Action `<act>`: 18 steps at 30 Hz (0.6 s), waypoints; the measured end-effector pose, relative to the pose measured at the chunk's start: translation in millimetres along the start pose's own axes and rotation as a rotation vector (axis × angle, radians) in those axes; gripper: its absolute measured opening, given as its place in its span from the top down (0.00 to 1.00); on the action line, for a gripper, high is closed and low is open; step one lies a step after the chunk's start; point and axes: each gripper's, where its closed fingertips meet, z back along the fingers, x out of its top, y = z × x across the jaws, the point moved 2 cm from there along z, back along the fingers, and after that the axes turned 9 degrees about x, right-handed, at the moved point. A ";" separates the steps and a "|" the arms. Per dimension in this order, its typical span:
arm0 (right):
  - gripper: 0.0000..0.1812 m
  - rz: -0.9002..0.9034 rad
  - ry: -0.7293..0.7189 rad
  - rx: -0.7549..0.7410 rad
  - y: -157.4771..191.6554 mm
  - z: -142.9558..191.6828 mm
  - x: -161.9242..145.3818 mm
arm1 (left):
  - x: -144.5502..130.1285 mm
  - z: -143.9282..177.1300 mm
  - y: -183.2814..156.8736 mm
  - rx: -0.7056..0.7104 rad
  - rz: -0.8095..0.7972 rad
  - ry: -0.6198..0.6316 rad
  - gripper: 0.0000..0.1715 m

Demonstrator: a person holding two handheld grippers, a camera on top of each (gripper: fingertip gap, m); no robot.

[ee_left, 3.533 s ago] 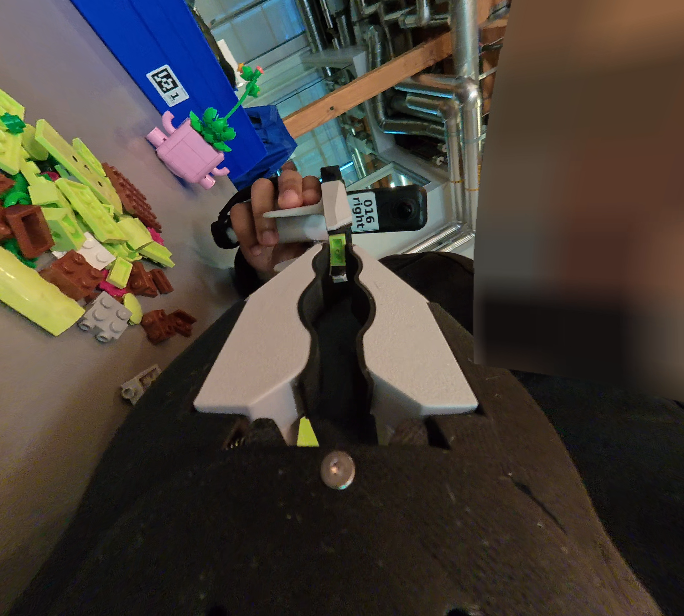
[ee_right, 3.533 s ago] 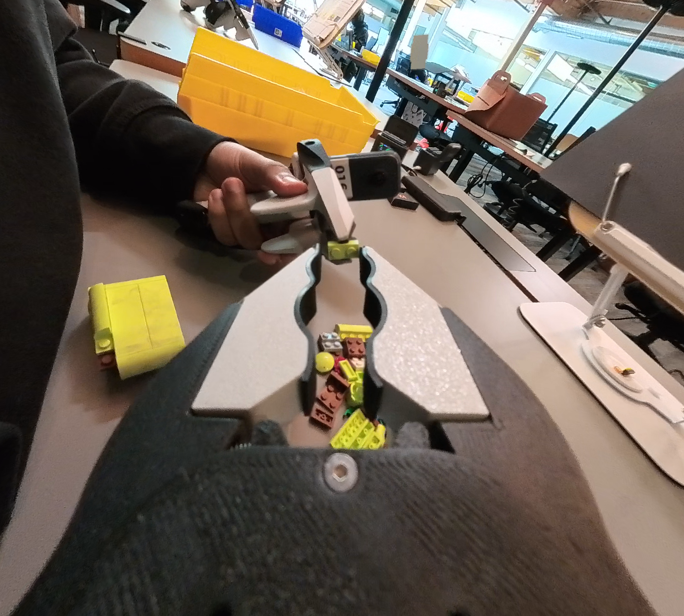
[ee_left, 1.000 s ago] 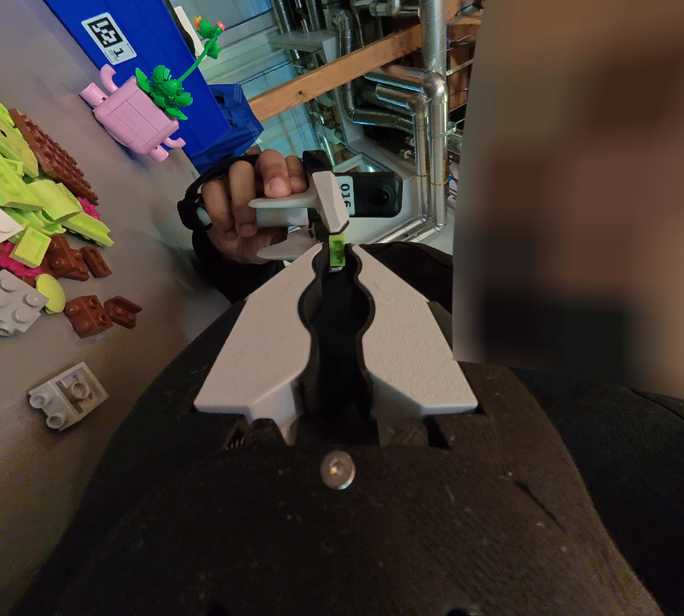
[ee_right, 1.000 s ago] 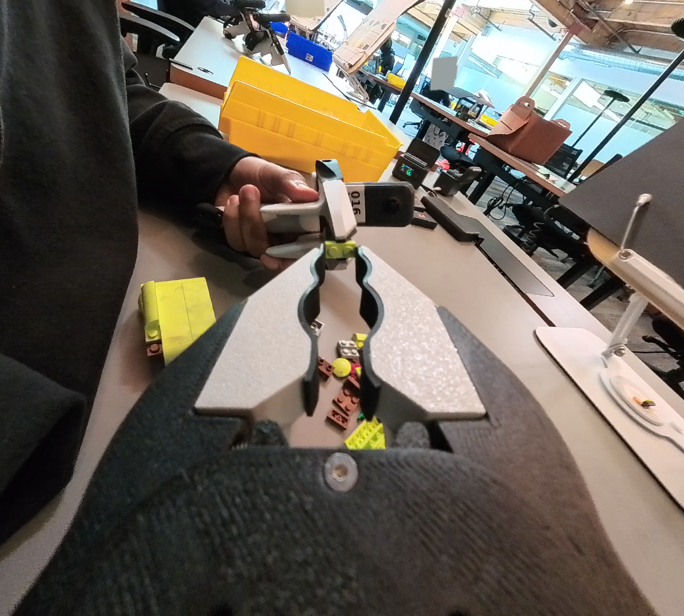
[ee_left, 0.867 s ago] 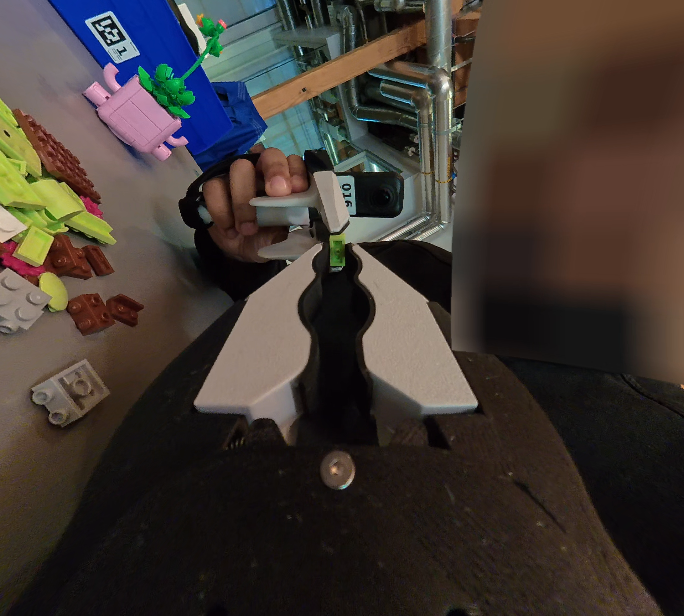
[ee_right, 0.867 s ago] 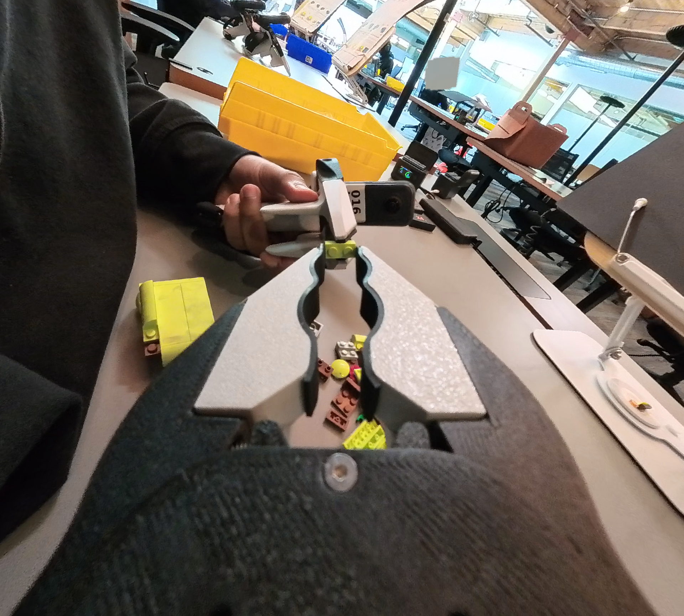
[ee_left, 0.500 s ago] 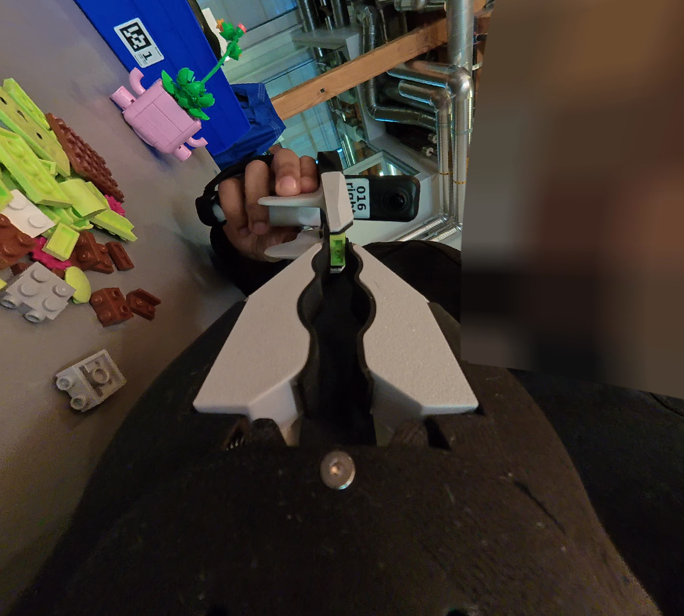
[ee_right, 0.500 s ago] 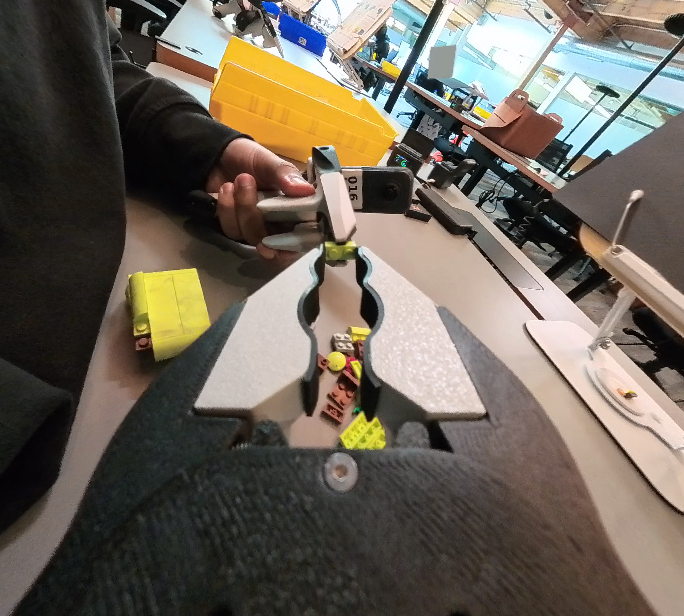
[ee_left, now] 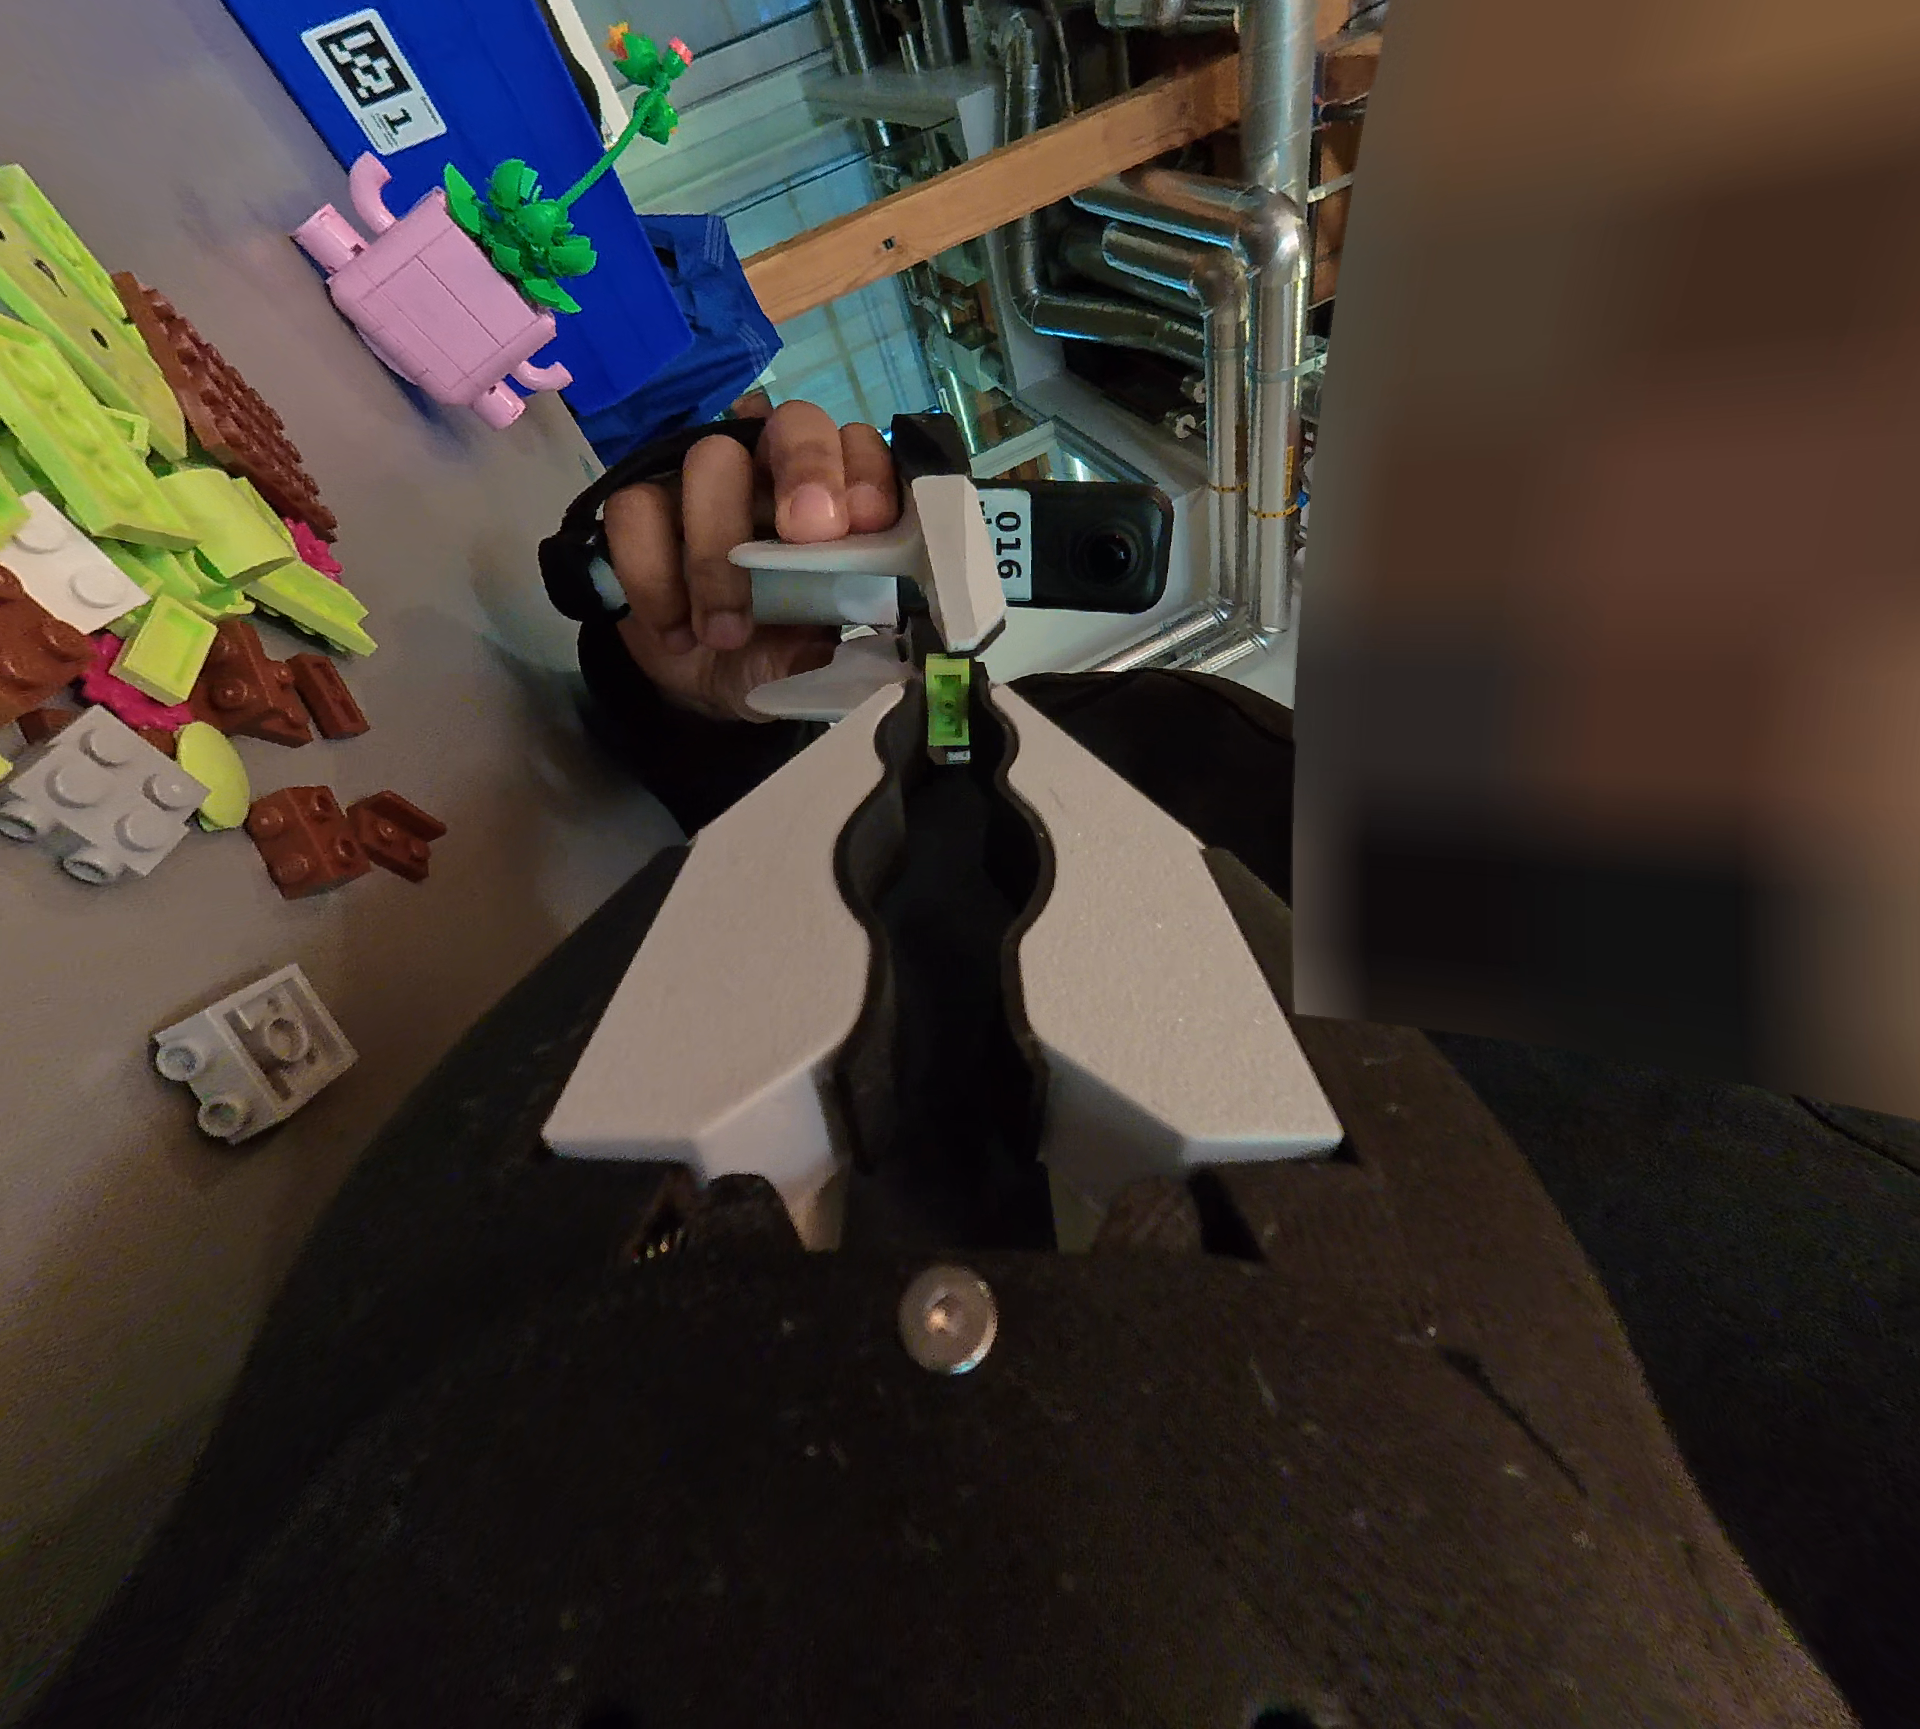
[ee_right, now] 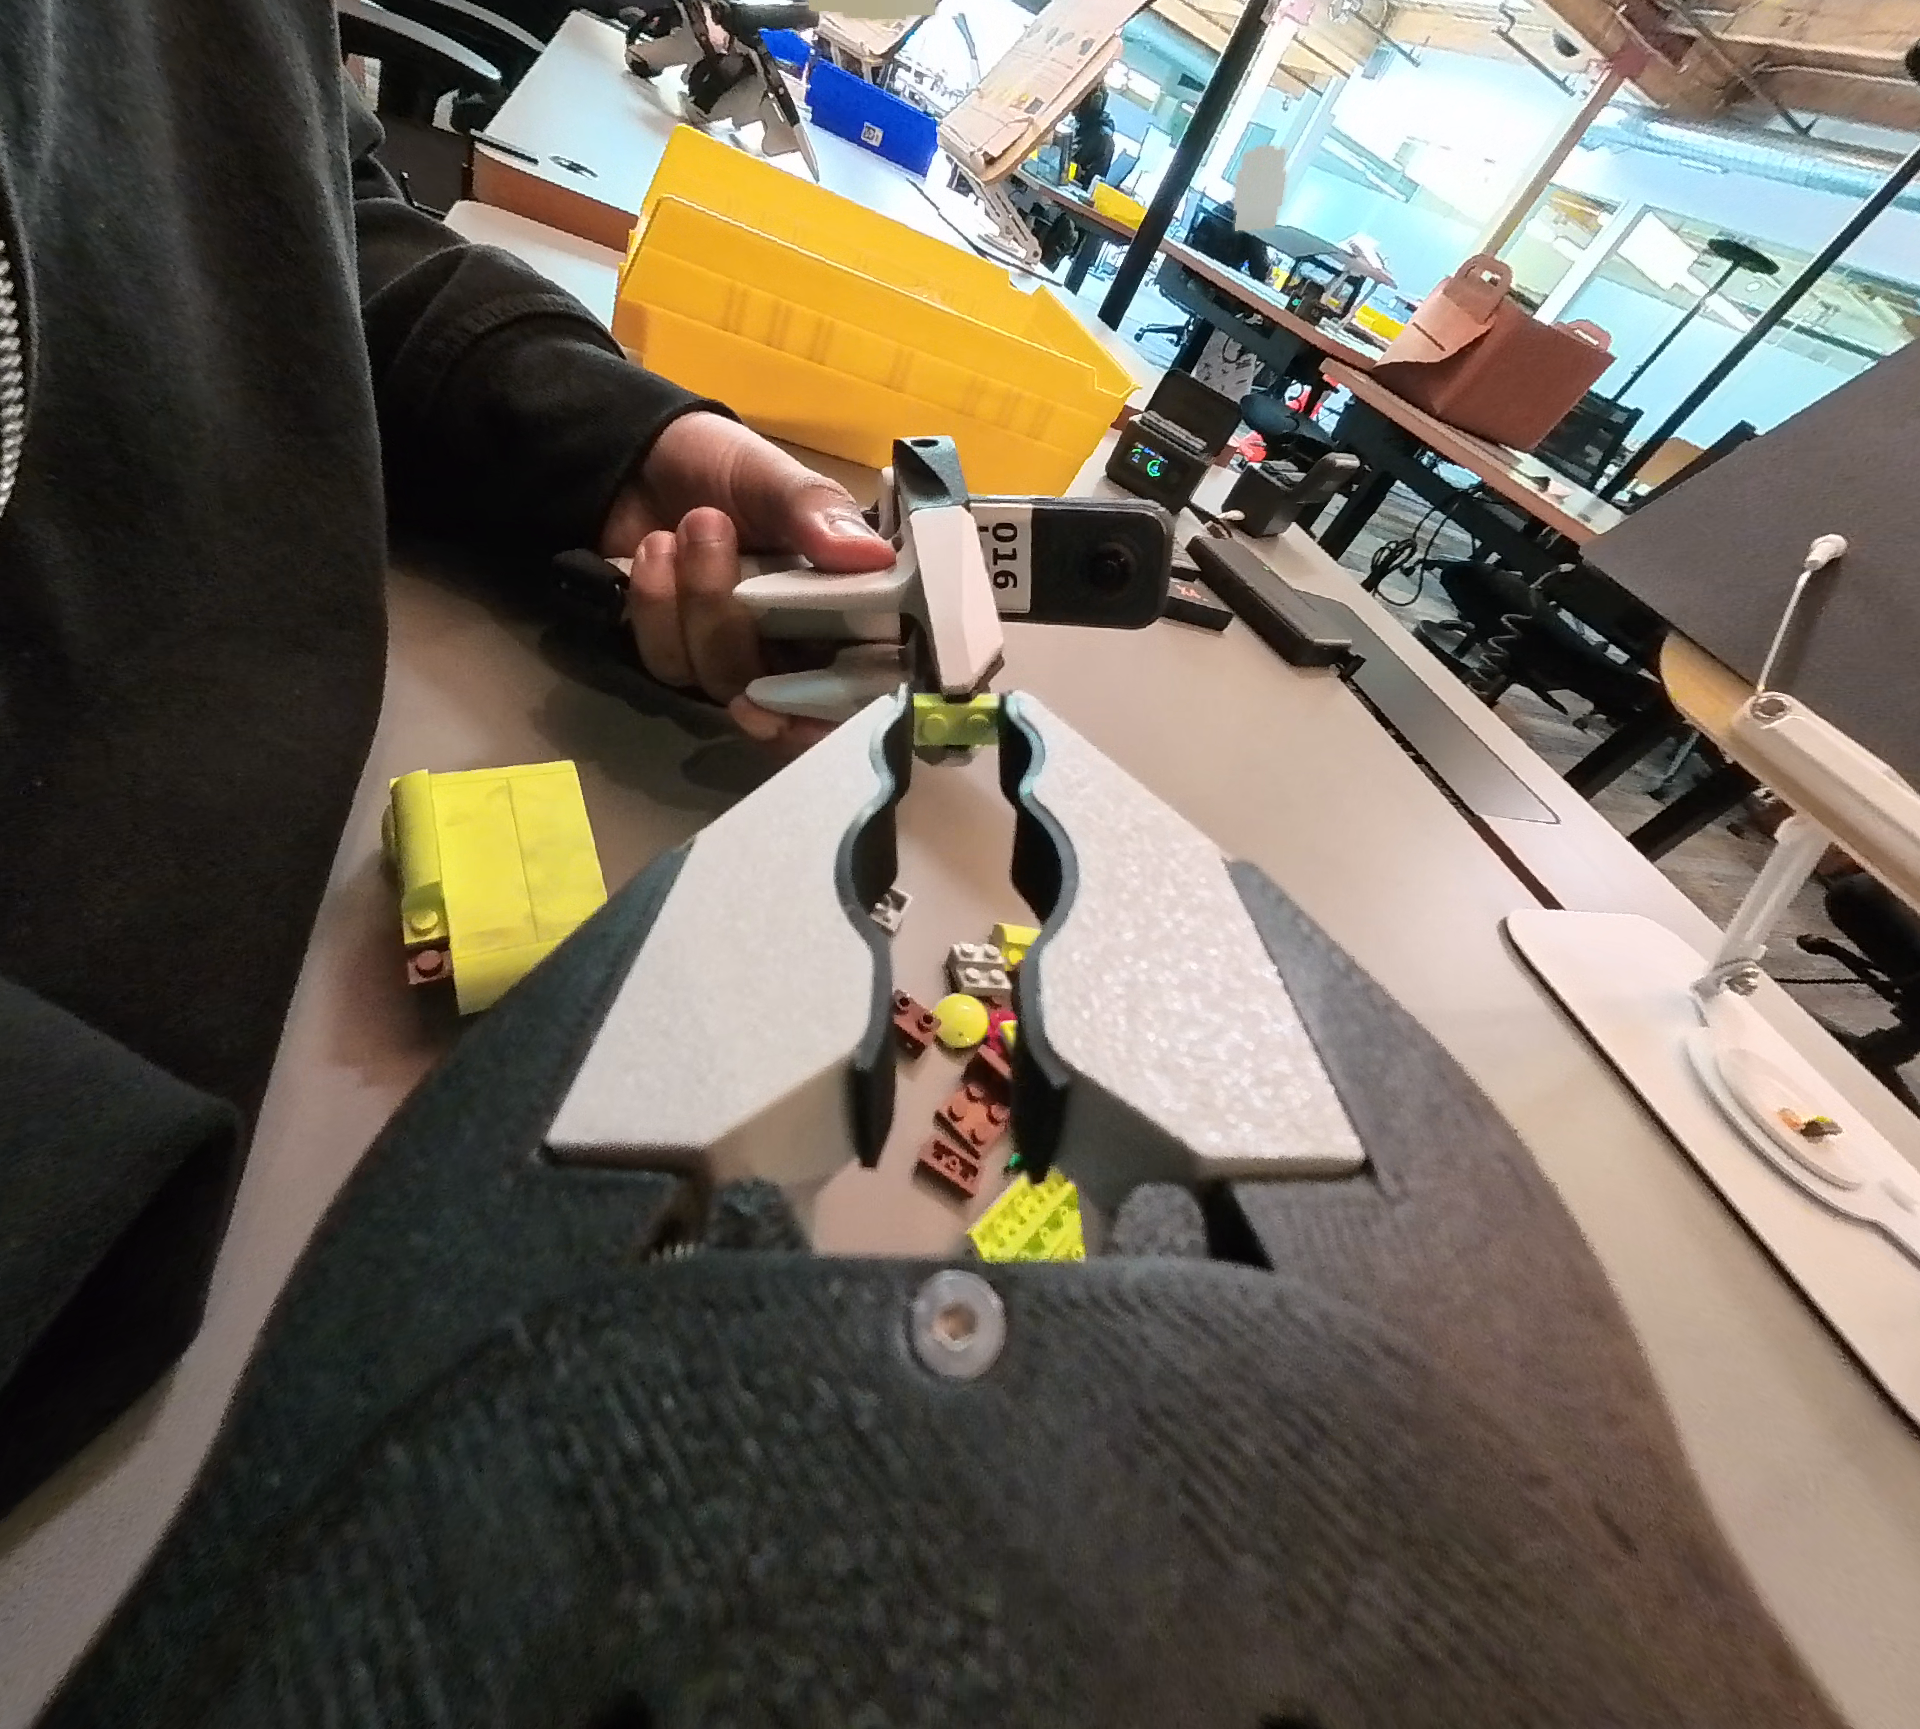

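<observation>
Left gripper [ee_left: 950, 711] was closed narrow on a small lime-green brick [ee_left: 948, 709], pinched edge-on at its fingertips. Right gripper [ee_right: 957, 723] was clamped on what looked like the same lime-green piece, seen broadside there with two studs showing; whether it was one brick or two joined was hard to tell. Both tools met tip to tip above the grey table [ee_right: 1226, 744], each held in a person's hand [ee_left: 717, 567]. Below the right gripper's fingers lay loose brown, grey and lime bricks [ee_right: 971, 1045]. A lime-yellow brick block [ee_right: 488, 874] sat to the left, yellow bins [ee_right: 862, 339] behind. The left wrist view showed a brick pile [ee_left: 135, 557], a pink brick flowerpot [ee_left: 442, 308] with green plant, and a blue bin [ee_left: 353, 6].
</observation>
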 end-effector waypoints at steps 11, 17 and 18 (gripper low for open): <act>0.92 -0.087 0.030 0.046 1.1 0.9 -0.6 | -2.0 -1.3 -2.3 0.002 -0.007 0.022 0.97; 0.92 -0.082 0.043 0.034 0.5 0.7 0.0 | -1.7 -0.3 -3.7 0.029 -0.040 0.027 0.97; 0.92 -0.088 0.031 0.027 -1.1 3.5 1.4 | -0.6 1.9 -5.1 0.018 -0.039 0.022 0.96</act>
